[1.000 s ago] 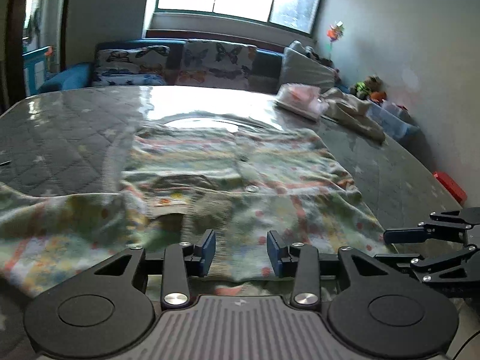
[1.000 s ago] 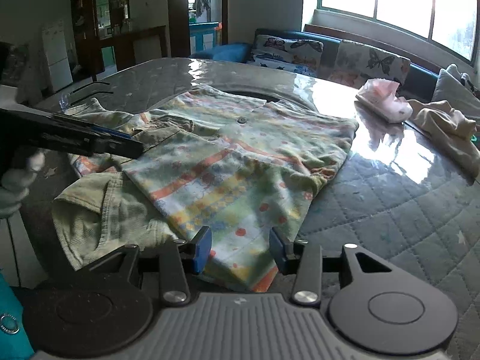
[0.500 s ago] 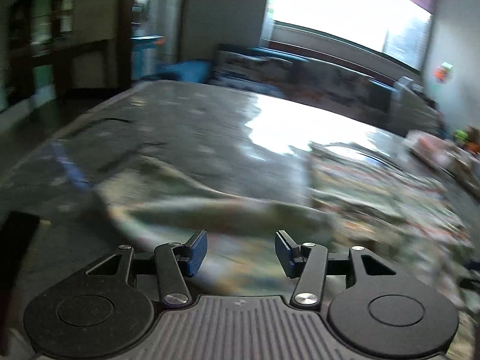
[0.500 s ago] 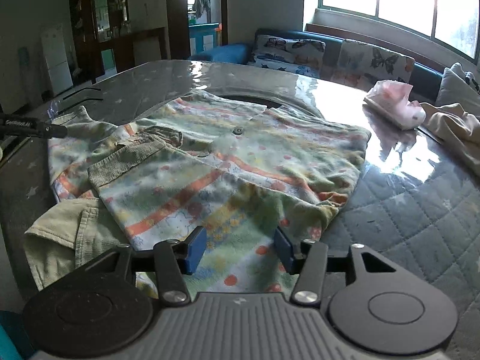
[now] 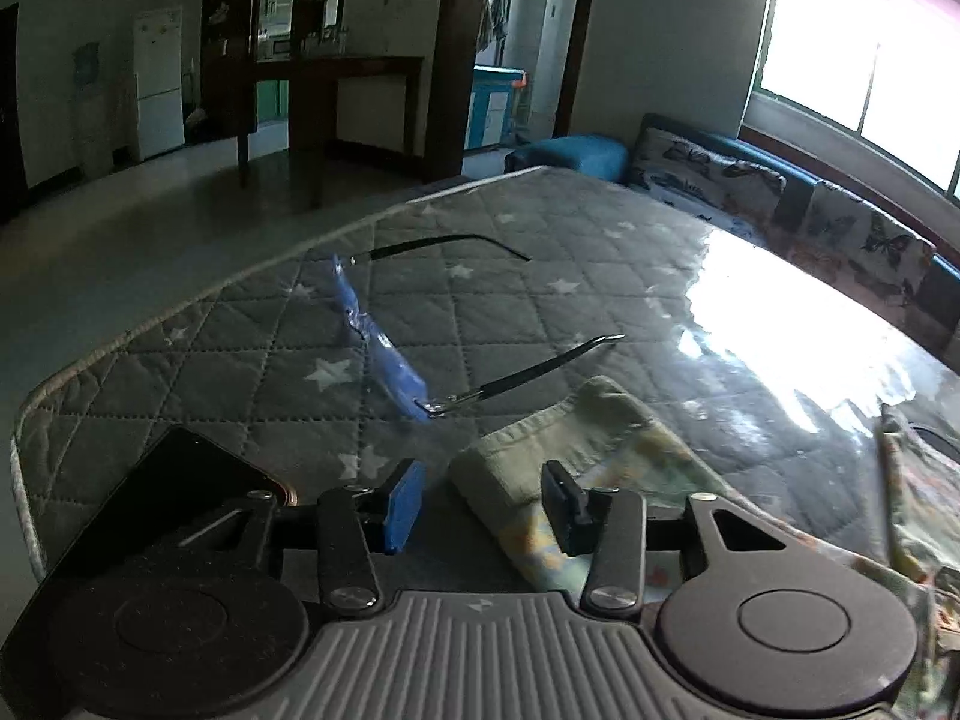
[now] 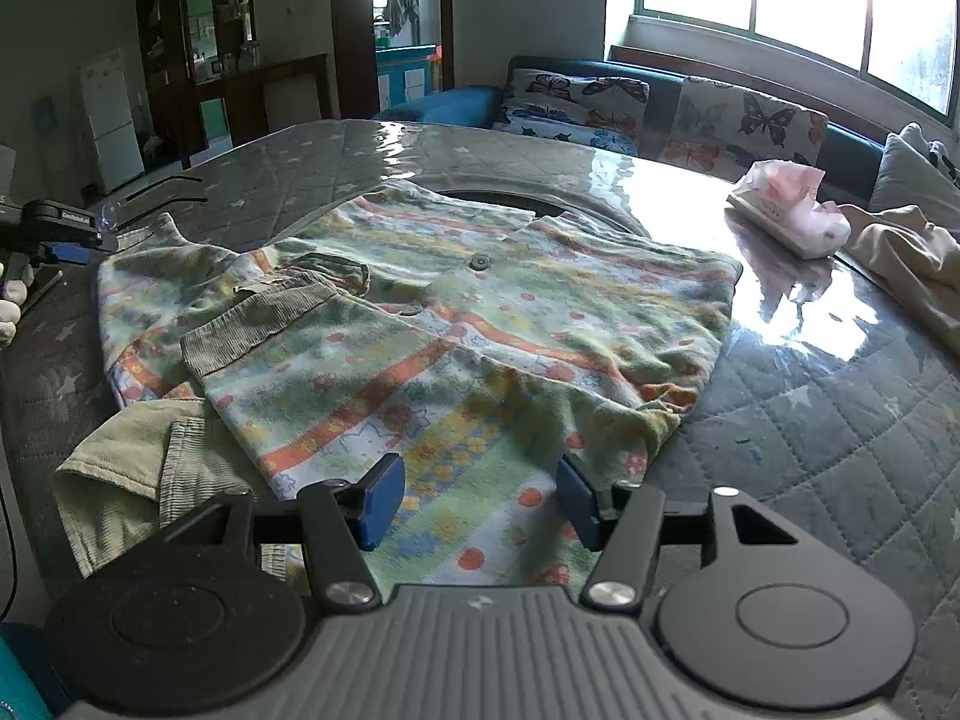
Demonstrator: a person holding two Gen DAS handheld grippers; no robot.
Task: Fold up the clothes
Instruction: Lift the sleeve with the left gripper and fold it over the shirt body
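Note:
A small patterned shirt (image 6: 480,324) with orange stripes and green ribbed cuffs lies spread on the quilted grey table (image 6: 840,432), one sleeve folded across its front. My right gripper (image 6: 480,495) is open, low over the shirt's near hem, holding nothing. My left gripper (image 5: 483,507) is open at the table's left end, with the other sleeve's ribbed cuff (image 5: 540,456) lying between its fingers, not pinched. The left gripper also shows at the far left of the right wrist view (image 6: 54,228).
Glasses (image 5: 420,372) with a blue-wrapped front lie just beyond the left cuff. A dark phone (image 5: 174,492) lies by the left gripper near the table's corner. A pink tissue pack (image 6: 786,216) and a beige garment (image 6: 906,264) sit at the far right. A sofa (image 6: 660,108) stands behind.
My left gripper has swung left from the shirt's hem to the outstretched sleeve cuff near the glasses. My right gripper has moved forward over the hem and opened wider.

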